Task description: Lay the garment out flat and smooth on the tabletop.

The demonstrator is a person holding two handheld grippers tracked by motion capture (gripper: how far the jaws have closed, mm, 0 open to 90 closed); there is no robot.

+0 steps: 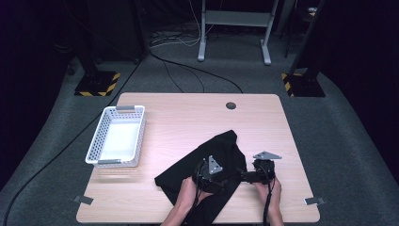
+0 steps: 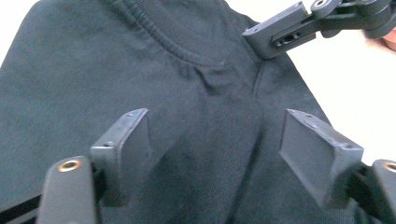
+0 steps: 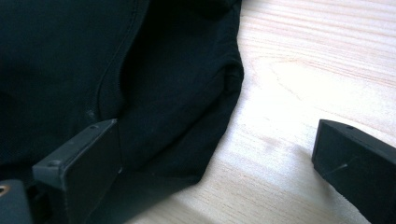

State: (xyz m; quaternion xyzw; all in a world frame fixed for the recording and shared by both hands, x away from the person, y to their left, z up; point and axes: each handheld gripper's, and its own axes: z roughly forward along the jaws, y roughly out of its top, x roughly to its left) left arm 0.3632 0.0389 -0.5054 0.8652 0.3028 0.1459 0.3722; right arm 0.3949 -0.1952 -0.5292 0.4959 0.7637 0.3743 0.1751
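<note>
A black garment (image 1: 207, 165) lies crumpled on the front middle of the wooden table (image 1: 188, 113), and part of it hangs over the front edge. My left gripper (image 1: 222, 180) hovers over it. Its jaws stand open above the dark cloth (image 2: 187, 70), just below a ribbed seam, with nothing pinched between them (image 2: 217, 119). My right gripper (image 1: 243, 176) is at the garment's right edge and is open too (image 3: 215, 128). One of its jaws rests by the cloth's hem (image 3: 70, 60) and the other is over bare wood. One of its fingers (image 2: 280, 35) touches the cloth in the left gripper view.
A white perforated basket (image 1: 101, 141) stands empty at the table's left side. A round cable hole (image 1: 230, 105) is near the far edge. Grey tape marks (image 1: 83, 199) (image 1: 314, 201) sit at the front corners. Beyond the table, cables cross the floor between stand bases.
</note>
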